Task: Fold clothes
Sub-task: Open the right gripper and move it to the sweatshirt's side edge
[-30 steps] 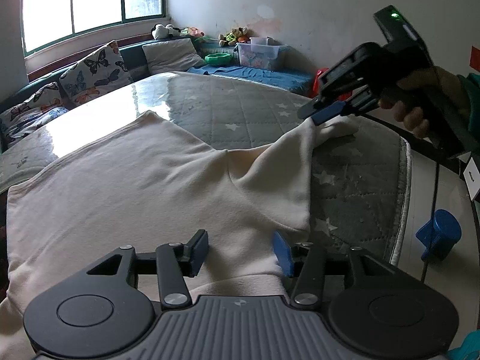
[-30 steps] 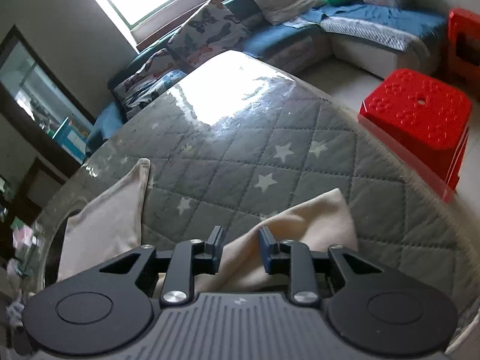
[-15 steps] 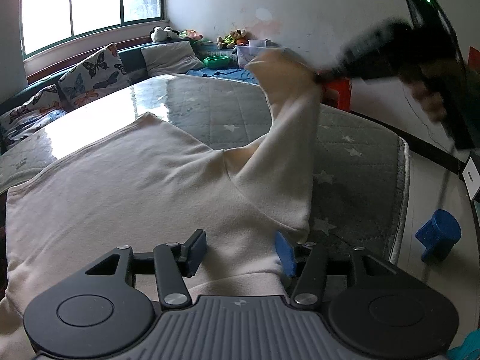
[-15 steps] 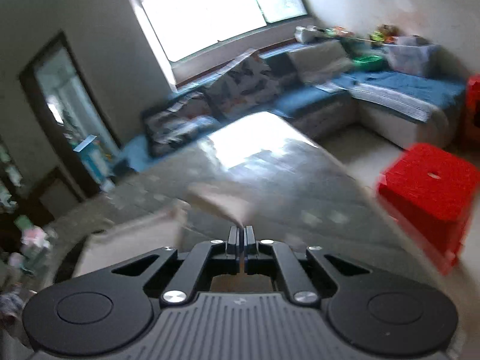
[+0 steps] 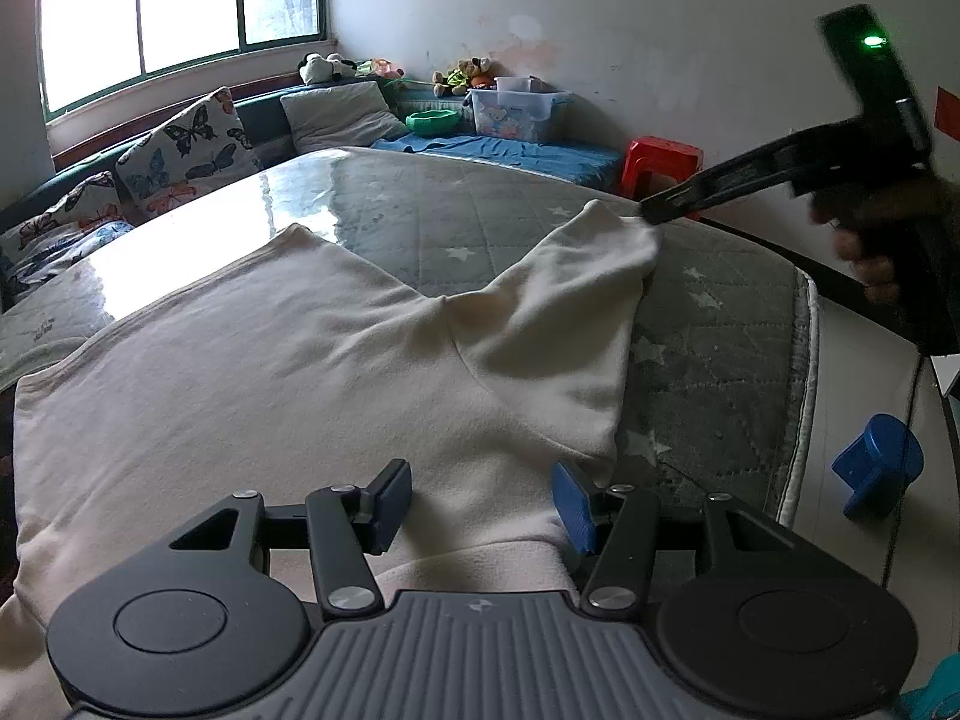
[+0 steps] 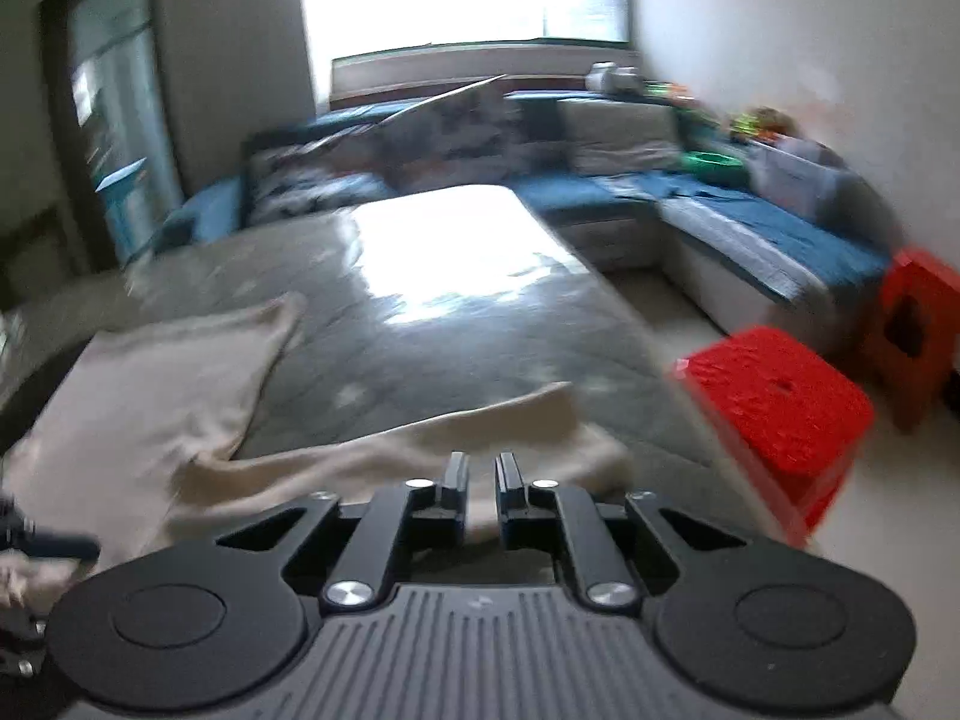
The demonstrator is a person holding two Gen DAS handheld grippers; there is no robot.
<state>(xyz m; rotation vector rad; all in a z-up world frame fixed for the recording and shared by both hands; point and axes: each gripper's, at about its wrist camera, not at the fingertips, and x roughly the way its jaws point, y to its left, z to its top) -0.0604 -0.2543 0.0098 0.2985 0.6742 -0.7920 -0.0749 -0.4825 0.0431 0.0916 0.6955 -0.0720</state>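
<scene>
Cream fleece sweatshirt (image 5: 288, 372) lies spread flat across a grey star-quilted mattress (image 5: 720, 348), its body smooth with soft creases near the armpit seam. One sleeve (image 5: 576, 276) is lifted off the quilt and stretched toward the mattress's far corner, its cuff at the tip of the right gripper (image 5: 654, 211). In the blurred right wrist view that gripper's jaws show a narrow gap with cloth just beyond them, so I cannot tell whether they grip it. The left gripper (image 5: 480, 507) hovers over the garment's near edge, blue-padded jaws wide apart, holding nothing. Red stools (image 6: 780, 414) stand beside the mattress.
</scene>
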